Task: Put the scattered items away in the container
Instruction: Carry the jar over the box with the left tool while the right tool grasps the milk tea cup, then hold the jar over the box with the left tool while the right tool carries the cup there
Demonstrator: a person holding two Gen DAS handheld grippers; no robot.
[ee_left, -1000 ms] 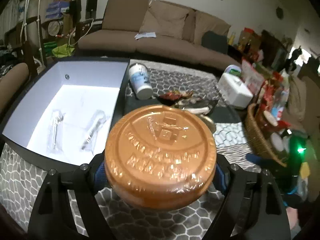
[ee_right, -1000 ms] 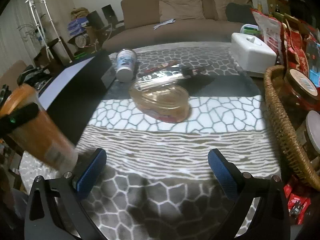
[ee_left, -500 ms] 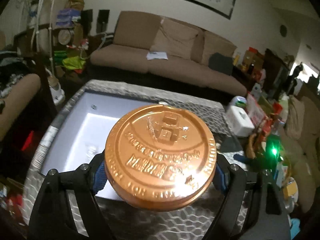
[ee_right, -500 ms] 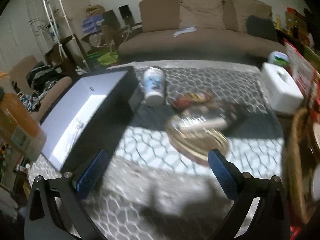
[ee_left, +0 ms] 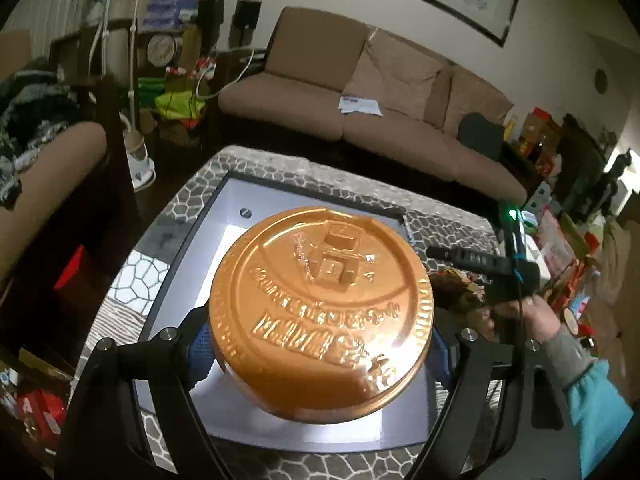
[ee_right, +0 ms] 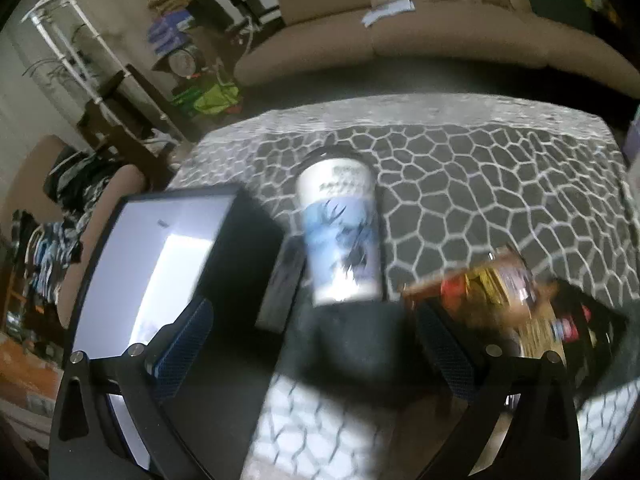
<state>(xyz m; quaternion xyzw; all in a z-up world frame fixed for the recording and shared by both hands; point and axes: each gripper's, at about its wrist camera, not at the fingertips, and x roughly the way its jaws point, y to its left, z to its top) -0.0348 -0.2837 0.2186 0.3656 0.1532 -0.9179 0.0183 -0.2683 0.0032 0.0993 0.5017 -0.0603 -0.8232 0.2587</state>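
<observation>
My left gripper [ee_left: 320,354] is shut on a jar with an orange embossed lid [ee_left: 320,312] and holds it above the black box with a white inside [ee_left: 236,236]. The jar hides most of the box floor. My right gripper [ee_right: 316,344] is open and empty, just in front of a white and blue can [ee_right: 340,232] that lies on its side beside the box [ee_right: 160,256]. A snack packet [ee_right: 488,284] lies right of the can. The right gripper also shows in the left wrist view [ee_left: 472,258], held in a hand.
The patterned glass table [ee_right: 480,168] carries the box, can and packets. A brown sofa [ee_left: 360,120] stands behind it. Cluttered shelves [ee_left: 168,60] and a chair [ee_left: 48,152] are to the left, with bags and boxes [ee_left: 560,240] to the right.
My left gripper has carried the jar up and over the box, now looking down into it. My right gripper has moved forward and left, close to the white and blue can.
</observation>
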